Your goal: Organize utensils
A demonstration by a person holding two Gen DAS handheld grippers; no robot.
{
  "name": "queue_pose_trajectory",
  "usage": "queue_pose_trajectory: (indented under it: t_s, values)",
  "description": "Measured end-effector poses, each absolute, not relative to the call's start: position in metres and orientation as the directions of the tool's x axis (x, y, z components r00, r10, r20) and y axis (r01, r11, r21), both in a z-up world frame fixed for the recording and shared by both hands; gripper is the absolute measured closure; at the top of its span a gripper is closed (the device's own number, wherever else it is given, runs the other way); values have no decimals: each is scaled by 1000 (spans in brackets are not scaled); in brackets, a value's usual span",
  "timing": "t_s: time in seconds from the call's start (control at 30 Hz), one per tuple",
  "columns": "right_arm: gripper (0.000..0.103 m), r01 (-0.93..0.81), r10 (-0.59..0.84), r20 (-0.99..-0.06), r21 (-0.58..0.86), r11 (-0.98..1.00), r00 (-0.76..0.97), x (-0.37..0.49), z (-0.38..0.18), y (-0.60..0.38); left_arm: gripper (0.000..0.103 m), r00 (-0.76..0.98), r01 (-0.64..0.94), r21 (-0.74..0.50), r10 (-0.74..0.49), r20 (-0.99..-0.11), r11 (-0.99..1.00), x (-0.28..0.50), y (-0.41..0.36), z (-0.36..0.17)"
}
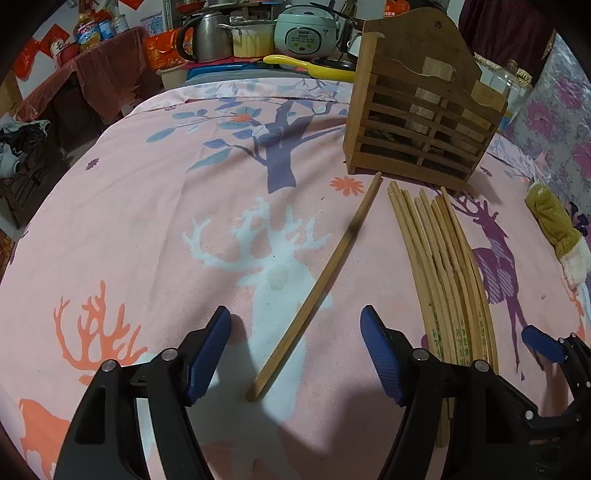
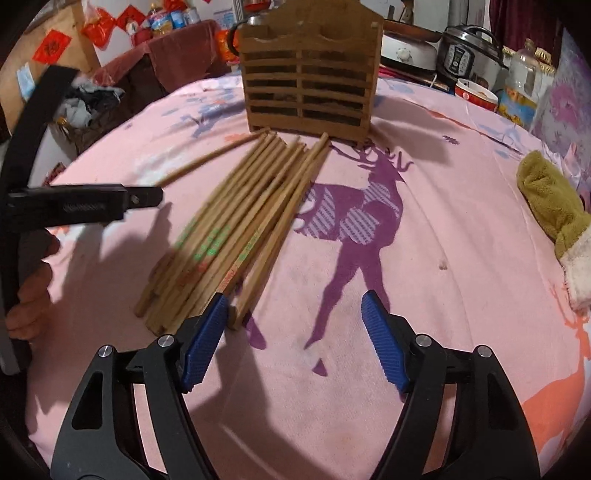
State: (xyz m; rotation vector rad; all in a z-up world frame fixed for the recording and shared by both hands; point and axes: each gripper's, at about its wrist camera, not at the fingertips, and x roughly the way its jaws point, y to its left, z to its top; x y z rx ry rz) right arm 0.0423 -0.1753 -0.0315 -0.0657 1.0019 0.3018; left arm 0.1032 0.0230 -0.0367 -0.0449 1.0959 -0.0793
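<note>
One lone chopstick (image 1: 314,291) lies apart from the rest, directly between the spread blue pads (image 1: 208,354) of the left tool (image 1: 295,356), which hovers wide open and holds nothing. The stick's long axis runs from just ahead of that tool diagonally up and to the right, its far tip pointing toward the slatted wooden holder (image 1: 421,122) standing upright beyond. Just to its right, a bundle of chopsticks (image 2: 236,229) lies side by side, their far ends almost at the holder's base. The right tool (image 2: 293,338) is also wide open and empty; its left pad sits at the near ends of that bundle, so it looks the closer of the two for gathering them, while the left tool is nearer the single stick. Everything rests on a pink cloth (image 1: 147,221) printed with deer and trees, covering a counter. A plush olive mitten (image 2: 554,210) lies off to the right. Behind stand a kettle (image 1: 207,35), a rice cooker (image 1: 306,33) and red decorations.
</note>
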Motion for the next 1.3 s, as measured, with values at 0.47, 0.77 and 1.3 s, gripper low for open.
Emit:
queue_pose_trajectory:
  t_s: [0.47, 0.77, 1.3]
  values:
    - [75, -103, 241, -822, 220, 970, 516, 51, -23, -236, 31, 461, 81, -59, -90, -883, 995, 86, 25, -33]
    - [75, -116, 292, -804, 272, 955, 518, 48, -19, -240, 42, 447, 80, -160, -179, -877, 984, 83, 54, -29]
    - [71, -112, 280, -808, 261, 959, 518, 47, -21, -240, 93, 469, 190, -43, -129, -874, 981, 65, 39, -33]
